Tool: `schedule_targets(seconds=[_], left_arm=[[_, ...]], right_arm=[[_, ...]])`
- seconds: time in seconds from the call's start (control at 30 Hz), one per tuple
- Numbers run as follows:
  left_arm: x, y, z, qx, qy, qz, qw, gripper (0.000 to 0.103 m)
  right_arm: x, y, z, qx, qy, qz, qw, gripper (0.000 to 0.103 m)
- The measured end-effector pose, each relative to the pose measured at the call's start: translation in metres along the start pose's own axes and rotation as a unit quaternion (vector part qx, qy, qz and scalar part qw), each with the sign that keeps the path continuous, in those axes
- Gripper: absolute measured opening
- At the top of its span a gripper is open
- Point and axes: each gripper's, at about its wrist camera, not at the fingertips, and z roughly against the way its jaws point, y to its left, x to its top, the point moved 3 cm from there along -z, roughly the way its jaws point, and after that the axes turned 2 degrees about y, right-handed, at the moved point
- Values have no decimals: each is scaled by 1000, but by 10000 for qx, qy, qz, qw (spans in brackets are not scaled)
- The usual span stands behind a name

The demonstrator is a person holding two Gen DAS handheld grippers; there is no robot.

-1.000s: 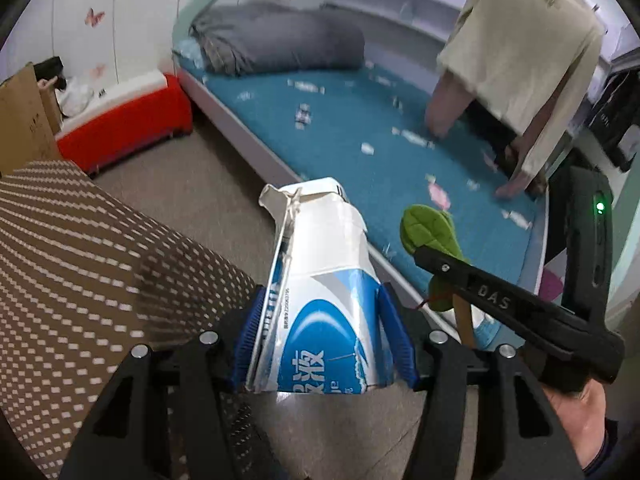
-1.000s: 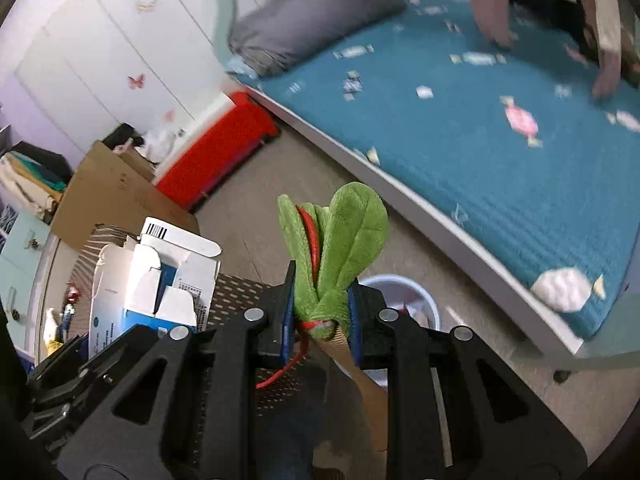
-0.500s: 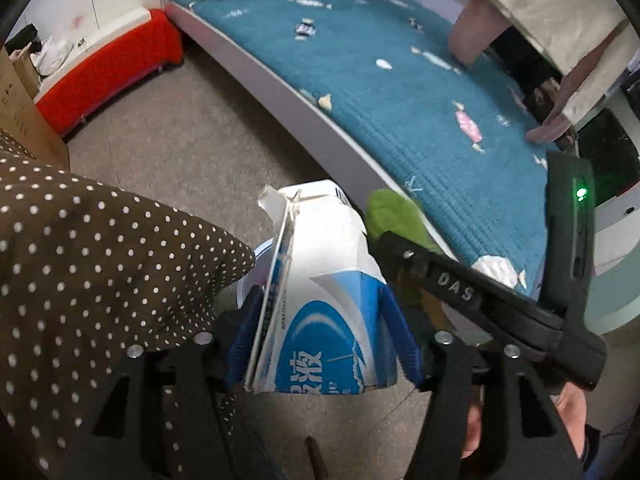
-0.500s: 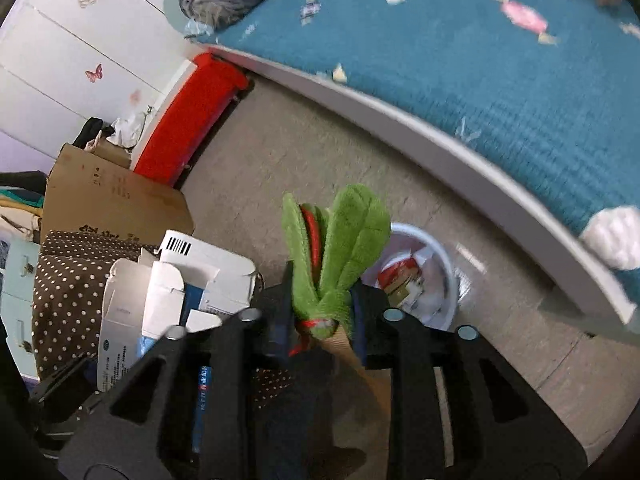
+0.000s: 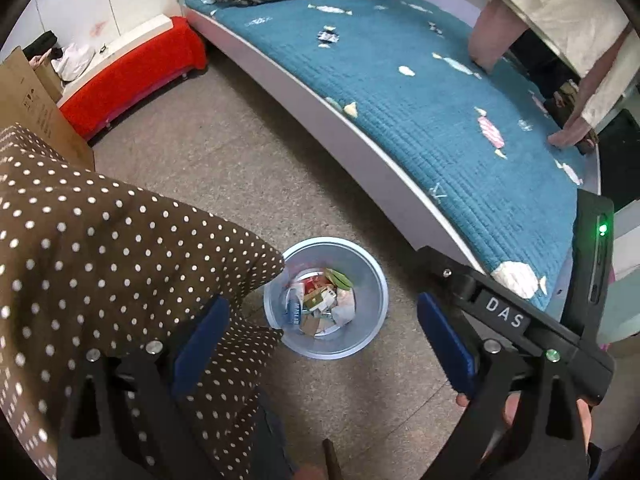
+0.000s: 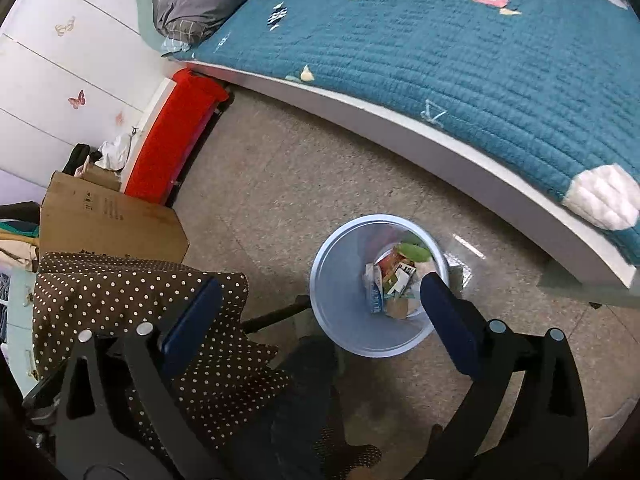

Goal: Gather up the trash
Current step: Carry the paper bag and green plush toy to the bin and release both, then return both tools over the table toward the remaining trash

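Observation:
A light blue trash bin (image 5: 368, 280) stands on the floor below both grippers; it also shows in the right wrist view (image 6: 340, 300). Inside lie cartons and wrappers (image 5: 316, 300), among them the blue-and-white carton (image 6: 374, 296) and the green leaf toy (image 6: 416, 250). My left gripper (image 5: 320, 330) is open and empty above the bin. My right gripper (image 6: 316, 316) is open and empty above the bin too. The right gripper's body (image 5: 520, 312) shows at the right of the left wrist view.
A table with a brown polka-dot cloth (image 5: 100, 248) is at the left, touching the bin's edge. A bed with a teal quilt (image 5: 440, 100) runs along the right. A red bench (image 5: 132, 76) and a cardboard box (image 6: 108, 220) stand behind.
Both grippers tilted down over the bin and opened. The carton left my left gripper and the green leaf toy left my right gripper; both now lie in the bin.

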Motion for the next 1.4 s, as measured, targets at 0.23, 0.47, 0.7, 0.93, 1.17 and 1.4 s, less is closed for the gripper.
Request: schedule_targets(seconds=[0.23,0.47,0.7,0.93,1.17,1.4], left_arm=[[-8,-5,40,-253,-353,14,9991,93],[-12,-1,99,-443,-929,-37,9947,93],[-23,18,163,-542,-1549,25,9864,93],[-40,61,221,-406,-2106,272,9763,93],[-62,105,256,-301,-2412,523,9686,93],[-95,163,280,-24,-2575,905,9620,93]], right_arm=[[-4,16,39,0,-297,64,9995,97],[-6,52,91,24,-783,391,9962,97],[-16,113,146,183,-1280,968,9869,97],[-39,181,177,398,-1481,1655,9742,97],[-58,233,193,657,-1620,2053,9630,97],[-84,280,196,844,-1596,2562,9496,97]])
